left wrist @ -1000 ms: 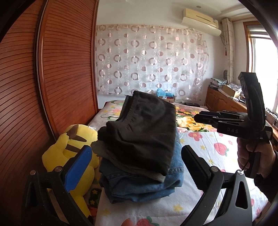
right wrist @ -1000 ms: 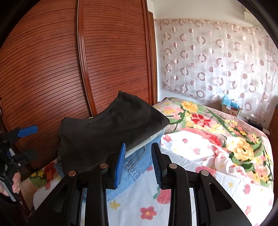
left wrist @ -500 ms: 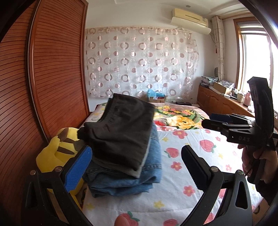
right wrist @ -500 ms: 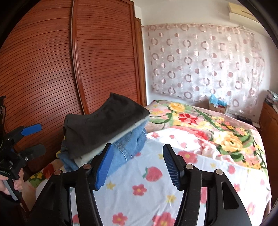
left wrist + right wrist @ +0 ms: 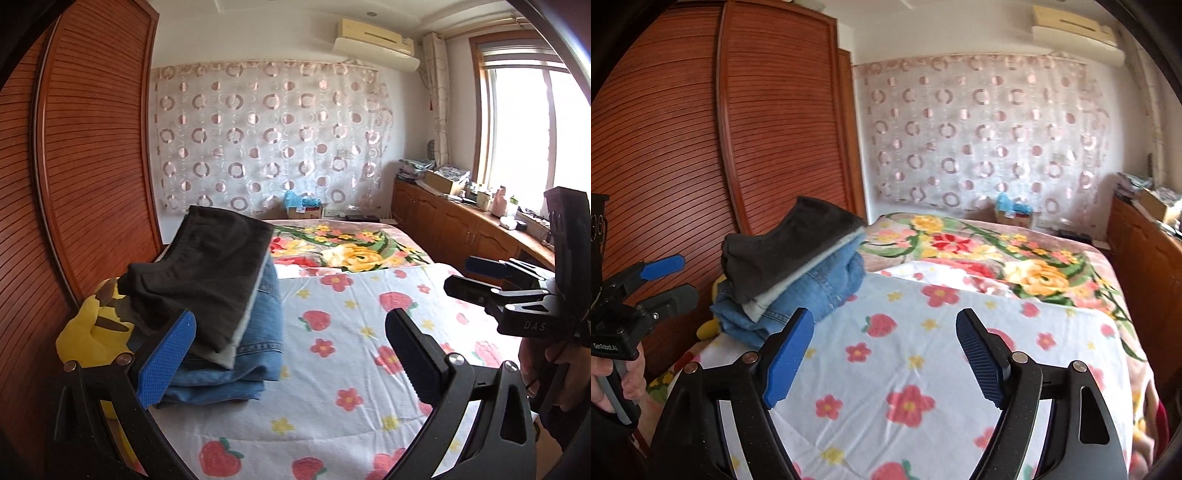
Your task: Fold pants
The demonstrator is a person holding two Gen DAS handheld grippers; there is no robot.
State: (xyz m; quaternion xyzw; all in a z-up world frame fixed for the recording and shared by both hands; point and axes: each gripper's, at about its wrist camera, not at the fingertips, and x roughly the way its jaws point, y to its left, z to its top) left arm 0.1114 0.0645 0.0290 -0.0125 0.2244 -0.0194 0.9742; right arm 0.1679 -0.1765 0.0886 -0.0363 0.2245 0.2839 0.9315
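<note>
Ahead of my left gripper (image 5: 291,354), its jaws spread wide and gripping nothing, sits the folded dark grey pair of pants (image 5: 207,280), just beyond my blue left pad. It tops a stack of folded blue denim jeans (image 5: 236,362) at the edge of the strawberry-print white bedsheet (image 5: 351,369), probably stacked there to free the bed's middle. A yellow plush toy (image 5: 92,332) peeks out behind the pile. Off past my right pad hangs my other tool, blue-tipped.

Over to the right wrist view: my right gripper (image 5: 886,354) is also wide open and empty, hovering above bare sheet. The pants pile lies ahead-left of these jaws, beside the slatted brown wooden wardrobe (image 5: 746,140). Fold looks finished; nothing needs holding.
</note>
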